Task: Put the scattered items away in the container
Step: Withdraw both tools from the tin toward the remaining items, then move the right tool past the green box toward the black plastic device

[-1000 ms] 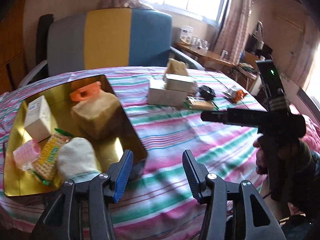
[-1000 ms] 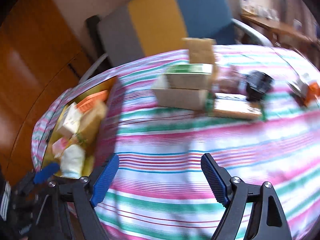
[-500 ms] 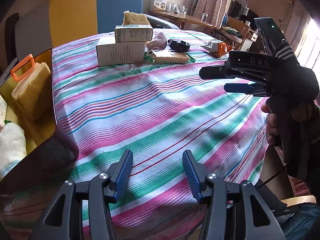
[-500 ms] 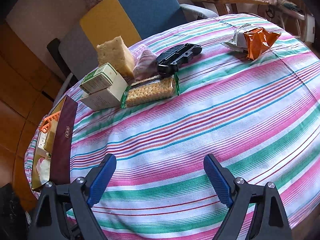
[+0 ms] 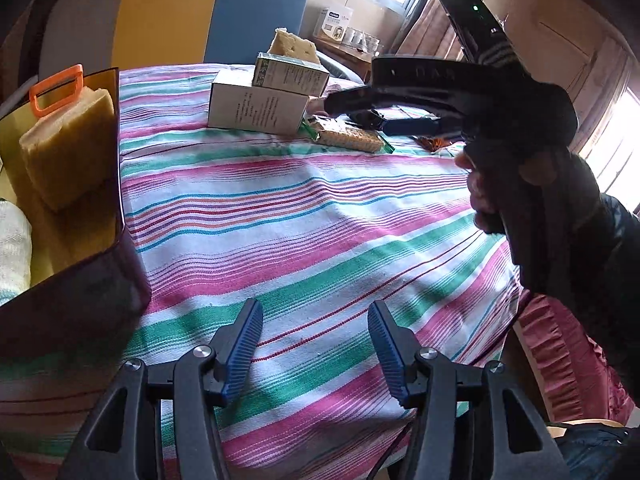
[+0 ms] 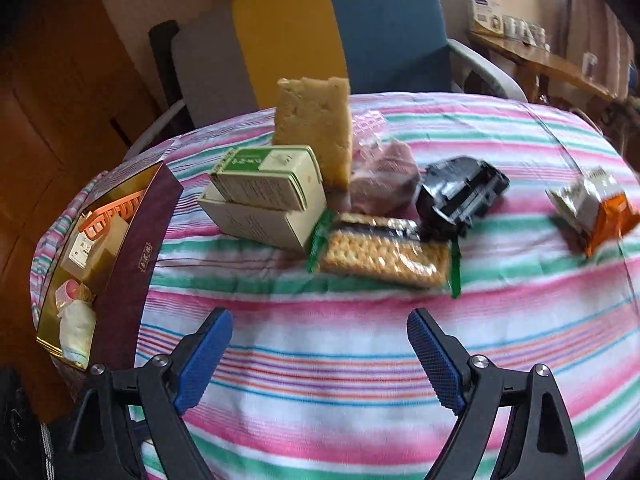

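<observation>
Hovering over striped cloth (image 6: pixel 360 360): right claw (image 6: pixel 320 356) wide apart, empty; left claw (image 5: pixel 316 344) opening, empty.

- My left claw (image 5: pixel 315 350) wore ribbed blue pads (image 5: pixel 244 354) on matt black plastic arms.
- My right claw (image 6: pixel 320 364) had the same finish.
- The tablecloth (image 6: pixel 360 360) was woven striped cloth, matt.
- The container (image 6: pixel 132 248) at the left looked like maroon card outside, glossy gold inside.
- The cracker pack (image 6: pixel 384 254) was shiny clear film.
- The far sponge (image 6: pixel 316 132) looked rough and porous.
- The two boxes (image 6: pixel 264 200) were matt card.
</observation>
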The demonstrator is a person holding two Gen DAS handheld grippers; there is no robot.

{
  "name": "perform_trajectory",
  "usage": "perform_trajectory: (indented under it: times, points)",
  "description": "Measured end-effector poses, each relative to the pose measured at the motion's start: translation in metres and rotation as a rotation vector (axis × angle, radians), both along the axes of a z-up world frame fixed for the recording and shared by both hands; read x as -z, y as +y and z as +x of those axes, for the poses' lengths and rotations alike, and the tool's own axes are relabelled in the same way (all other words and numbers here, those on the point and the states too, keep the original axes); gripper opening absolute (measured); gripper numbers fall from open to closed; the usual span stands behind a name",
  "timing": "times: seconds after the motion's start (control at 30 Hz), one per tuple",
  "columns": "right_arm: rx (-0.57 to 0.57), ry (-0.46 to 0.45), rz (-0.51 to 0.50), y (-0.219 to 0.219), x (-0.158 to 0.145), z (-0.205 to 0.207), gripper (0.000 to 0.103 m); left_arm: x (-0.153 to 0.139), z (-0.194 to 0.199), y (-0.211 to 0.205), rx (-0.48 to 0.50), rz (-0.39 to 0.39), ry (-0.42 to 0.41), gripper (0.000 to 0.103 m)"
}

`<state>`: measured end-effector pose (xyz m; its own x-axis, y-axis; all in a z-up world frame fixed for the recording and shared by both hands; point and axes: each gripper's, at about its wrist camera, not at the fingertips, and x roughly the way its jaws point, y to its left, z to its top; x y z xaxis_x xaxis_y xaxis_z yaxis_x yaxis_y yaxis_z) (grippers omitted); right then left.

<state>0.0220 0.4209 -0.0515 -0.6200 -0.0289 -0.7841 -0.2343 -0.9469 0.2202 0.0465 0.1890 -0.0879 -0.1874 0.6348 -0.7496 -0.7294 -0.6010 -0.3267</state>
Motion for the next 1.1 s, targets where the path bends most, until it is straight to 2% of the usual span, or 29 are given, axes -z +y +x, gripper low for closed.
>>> perform_trajectory:
  times: [0.07, 0.23, 0.43, 0.53, 0.7, 0.87, 1.0, 1.1]
  points:
    - [-0.034, 0.026, 0.003, -0.002, -0.011, -0.015, 0.090, 0.001, -0.001, -0.001, 0.000, 0.012, -0.006, 0.056]
    - [-0.029, 0.085, -0.018, 0.002, -0.030, -0.055, 0.096, 0.002, -0.004, -0.002, 0.006, 0.030, -0.006, 0.056]
    - [-0.056, 0.019, -0.044, -0.003, -0.012, -0.100, 0.096, 0.003, -0.005, -0.005, 0.012, 0.054, -0.018, 0.056]
    - [-0.107, -0.015, -0.099, -0.013, -0.001, -0.109, 0.097, 0.002, -0.006, -0.006, 0.013, 0.062, -0.022, 0.056]
    - [-0.250, -0.046, -0.222, -0.047, 0.014, -0.093, 0.097, 0.002, -0.005, -0.005, 0.016, 0.066, -0.019, 0.056]
    - [-0.322, -0.116, -0.316, -0.076, 0.039, -0.063, 0.097, 0.001, -0.005, -0.005, 0.012, 0.067, -0.017, 0.056]
    - [-0.329, -0.109, -0.287, -0.075, 0.033, -0.036, 0.097, 0.000, -0.004, -0.004, 0.007, 0.063, -0.015, 0.056]
    - [-0.251, -0.058, -0.173, -0.048, 0.013, -0.028, 0.097, 0.000, -0.004, -0.003, 0.004, 0.062, -0.016, 0.056]
